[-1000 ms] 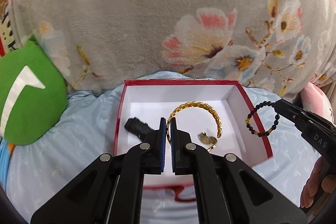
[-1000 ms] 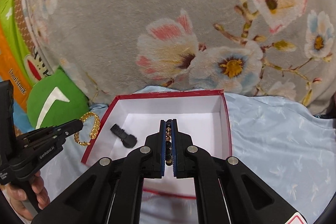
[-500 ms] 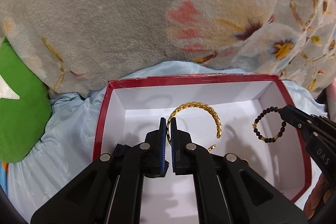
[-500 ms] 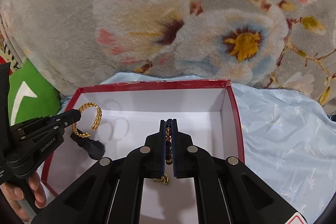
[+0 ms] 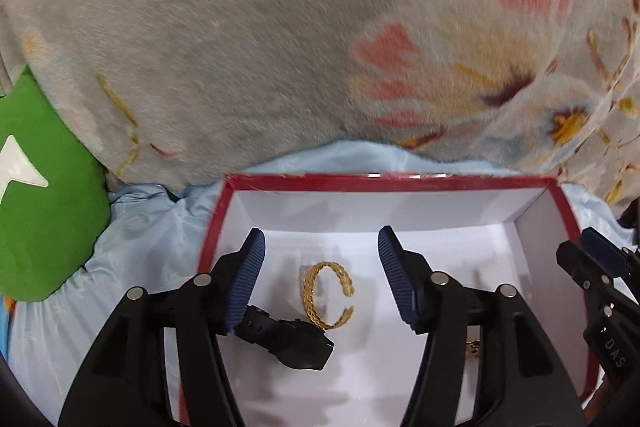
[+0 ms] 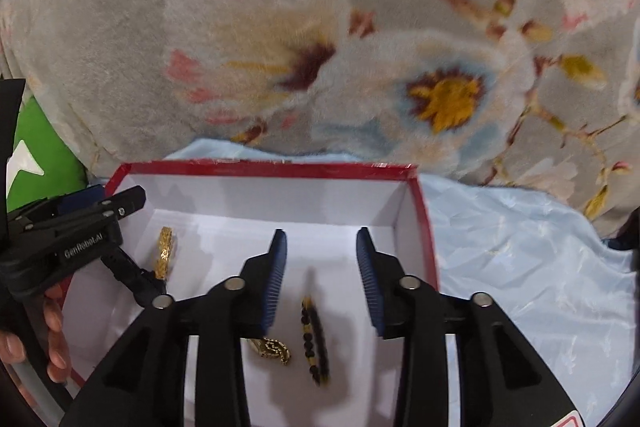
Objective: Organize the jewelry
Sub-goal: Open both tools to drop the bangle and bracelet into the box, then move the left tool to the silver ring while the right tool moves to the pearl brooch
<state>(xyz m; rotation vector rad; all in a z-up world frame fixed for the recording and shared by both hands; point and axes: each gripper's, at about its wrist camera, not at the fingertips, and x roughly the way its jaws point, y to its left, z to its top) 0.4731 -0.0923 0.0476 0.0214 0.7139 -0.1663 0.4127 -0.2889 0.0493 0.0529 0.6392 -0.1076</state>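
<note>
Both tools hang spread wide over the red box. The left tool frames the gold bangle on the white floor at frame centre. The right tool frames the blurred black bead bracelet lower centre.

A bed spread with a pale blue sheet, creased and printed with faint small motifs, carries a red-rimmed box with a white interior, sitting open-topped directly on the fabric. Behind the box, a plush grey blanket patterned with pink, white and yellow flowers is heaped on the sheet, its lower edge meeting the box's far rim. To the left, a green cushion bearing a white shape rests on the sheet beside the blanket, apart from the box.
</note>
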